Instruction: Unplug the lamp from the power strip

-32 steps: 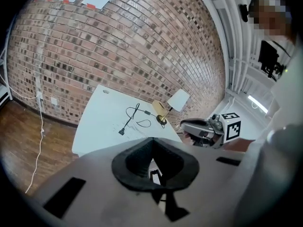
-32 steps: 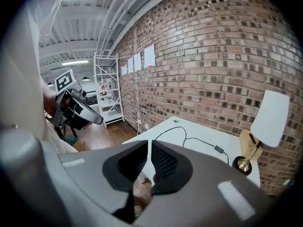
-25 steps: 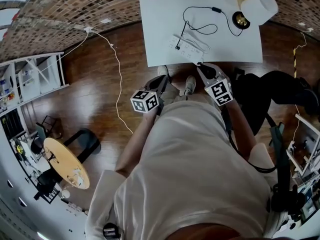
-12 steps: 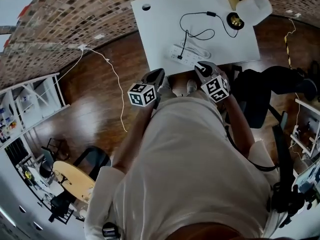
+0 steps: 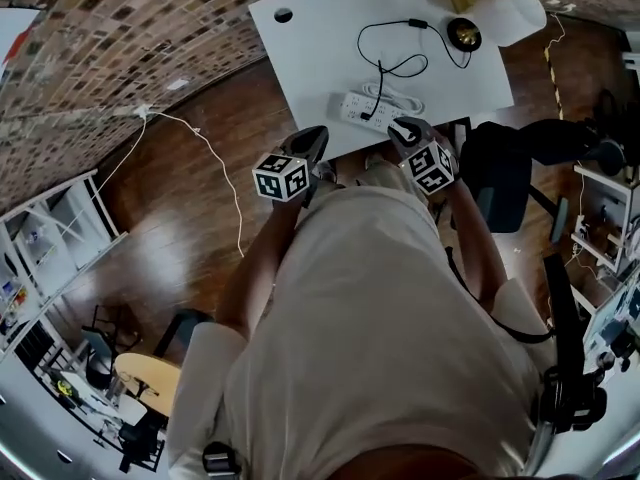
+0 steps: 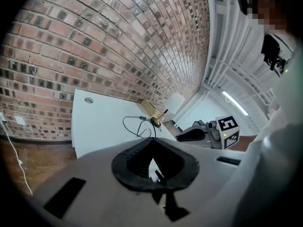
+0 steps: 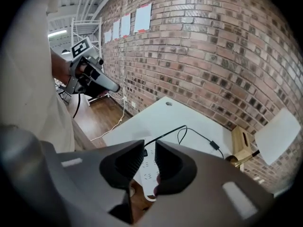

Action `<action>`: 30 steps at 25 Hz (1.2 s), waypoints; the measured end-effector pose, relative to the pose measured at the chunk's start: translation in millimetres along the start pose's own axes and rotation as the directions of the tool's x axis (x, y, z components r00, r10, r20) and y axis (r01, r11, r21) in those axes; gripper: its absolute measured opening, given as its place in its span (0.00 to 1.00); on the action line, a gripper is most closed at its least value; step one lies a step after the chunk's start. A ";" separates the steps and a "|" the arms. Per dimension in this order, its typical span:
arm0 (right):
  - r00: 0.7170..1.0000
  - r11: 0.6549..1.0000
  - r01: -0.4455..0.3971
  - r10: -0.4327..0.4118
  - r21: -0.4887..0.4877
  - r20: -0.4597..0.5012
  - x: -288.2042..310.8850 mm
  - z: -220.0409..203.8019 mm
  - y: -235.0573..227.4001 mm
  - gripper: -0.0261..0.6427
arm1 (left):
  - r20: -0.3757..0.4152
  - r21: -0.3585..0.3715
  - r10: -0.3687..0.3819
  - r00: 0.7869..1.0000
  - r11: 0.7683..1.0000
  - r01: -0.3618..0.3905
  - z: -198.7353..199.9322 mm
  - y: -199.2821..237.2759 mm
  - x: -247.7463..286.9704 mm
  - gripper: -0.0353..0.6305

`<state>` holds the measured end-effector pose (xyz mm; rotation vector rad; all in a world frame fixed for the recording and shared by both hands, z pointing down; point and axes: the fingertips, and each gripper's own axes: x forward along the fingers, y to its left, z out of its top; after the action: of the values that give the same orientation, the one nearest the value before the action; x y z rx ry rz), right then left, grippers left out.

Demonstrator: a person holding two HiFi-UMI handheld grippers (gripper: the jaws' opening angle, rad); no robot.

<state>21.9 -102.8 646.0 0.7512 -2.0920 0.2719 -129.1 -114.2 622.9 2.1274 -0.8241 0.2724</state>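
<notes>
A white power strip (image 5: pixel 379 108) lies near the front edge of the white table (image 5: pixel 320 38). The lamp's black cord (image 5: pixel 385 66) runs from it to the lamp (image 5: pixel 512 14) at the back right. My right gripper (image 5: pixel 404 128) hovers at the table's front edge, just short of the strip. Its jaws have just been opening and stand a narrow gap apart with nothing between them. Through that gap of the right gripper (image 7: pixel 150 149) I see the power strip (image 7: pixel 147 174) below. My left gripper (image 5: pixel 313 137) is off the table's front left, its jaws closed together and empty.
A wooden box (image 7: pixel 242 141) stands beside the lamp against the brick wall. A black chair (image 5: pixel 500 173) sits right of me. A white cable (image 5: pixel 218 163) trails over the wooden floor on the left. Shelving (image 5: pixel 45 258) lines the far left.
Both grippers have moved forward to the table's front edge, the left one more. The right gripper now sits closer to the power strip.
</notes>
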 end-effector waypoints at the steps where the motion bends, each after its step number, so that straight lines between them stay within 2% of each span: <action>1: 1.000 1.000 0.005 -0.004 0.007 -0.020 2.6 -3.0 0.9 0.14 | -0.014 0.001 -0.015 1.000 1.000 0.015 -2.2 3.2 2.1 0.06; 4: 0.998 1.000 0.010 -0.009 0.015 -0.065 9.7 -11.6 5.5 0.14 | -0.065 0.017 -0.056 0.996 0.998 0.057 -10.4 11.0 9.8 0.06; 10: 0.995 1.000 0.002 0.001 0.030 -0.101 27.4 -24.5 2.9 0.14 | -0.166 0.103 -0.095 0.982 0.988 0.113 -19.3 16.8 33.3 0.06; 13: 0.993 0.999 -0.032 0.035 0.029 -0.108 40.2 -30.0 0.9 0.15 | -0.197 0.142 -0.087 0.976 0.983 0.116 -21.2 19.0 50.8 0.06; 17: 0.983 0.993 -0.120 0.118 -0.002 -0.138 70.2 -44.6 8.3 0.18 | -0.253 0.162 -0.039 0.967 0.983 0.082 -41.0 30.2 81.7 0.06; 24: 0.959 0.964 -0.225 0.192 -0.143 -0.211 119.0 -67.0 23.4 0.19 | -0.375 0.264 0.081 0.923 0.964 0.023 -93.1 59.6 147.2 0.06; 28: 0.945 0.945 -0.268 0.221 -0.187 -0.241 146.2 -75.7 27.9 0.19 | -0.470 0.300 0.116 0.875 0.953 0.034 -115.7 70.9 167.5 0.06; 30: 0.942 0.939 -0.273 0.217 -0.210 -0.254 154.3 -77.0 26.8 0.19 | -0.497 0.340 0.141 0.856 0.939 0.042 -120.7 73.9 174.6 0.06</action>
<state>-10.4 -110.7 817.4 0.2944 -1.9532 0.2217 -33.1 -136.5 824.9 2.1837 -0.5354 1.0341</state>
